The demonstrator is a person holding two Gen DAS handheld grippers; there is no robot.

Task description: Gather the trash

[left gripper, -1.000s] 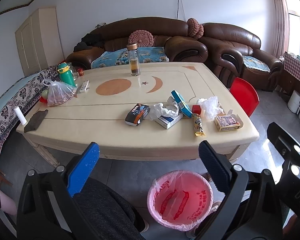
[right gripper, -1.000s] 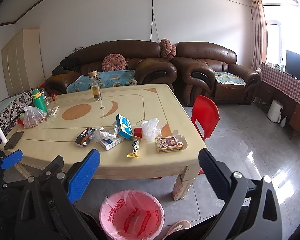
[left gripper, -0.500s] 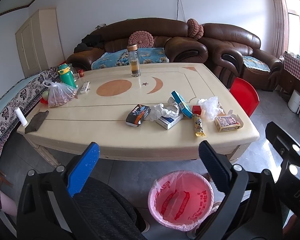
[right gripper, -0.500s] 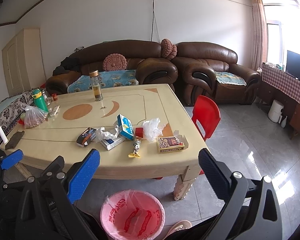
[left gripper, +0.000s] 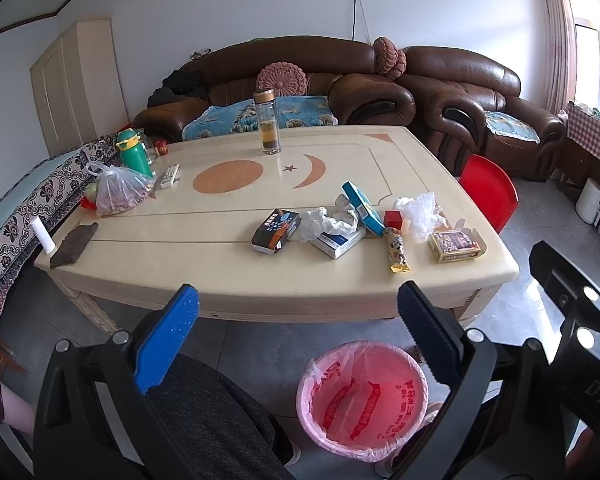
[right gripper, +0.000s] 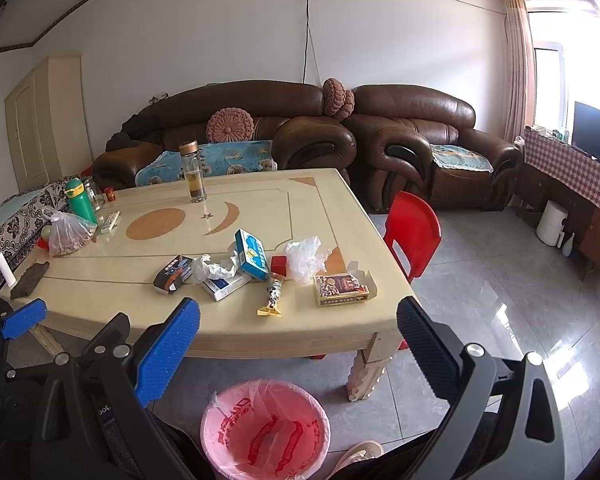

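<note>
Litter lies near the front right of the cream table (left gripper: 180,248): a dark box (left gripper: 276,230), crumpled tissue (left gripper: 328,220), a white-blue box (left gripper: 338,242), a teal box (left gripper: 362,208), a small red box (left gripper: 393,219), a snack wrapper (left gripper: 397,251), a clear plastic bag (left gripper: 420,210) and a brown card box (left gripper: 454,245). A bin with a pink liner (left gripper: 302,392) stands on the floor before the table. My left gripper (left gripper: 296,300) hangs open above the bin, short of the table edge, holding nothing. My right gripper (right gripper: 298,312) is also open and empty, with the bin (right gripper: 206,432) below it.
A glass bottle (left gripper: 267,128), a green flask (left gripper: 134,156), a bag of food (left gripper: 120,194), a remote (left gripper: 169,176) and a dark cloth (left gripper: 74,244) occupy the table's far and left parts. A red chair (right gripper: 414,228) stands at its right. Brown sofas (right gripper: 416,120) line the wall. A person's knee (left gripper: 212,412) is below.
Both views have shifted only very slightly. Both grippers stay open and nothing on the table has moved.
</note>
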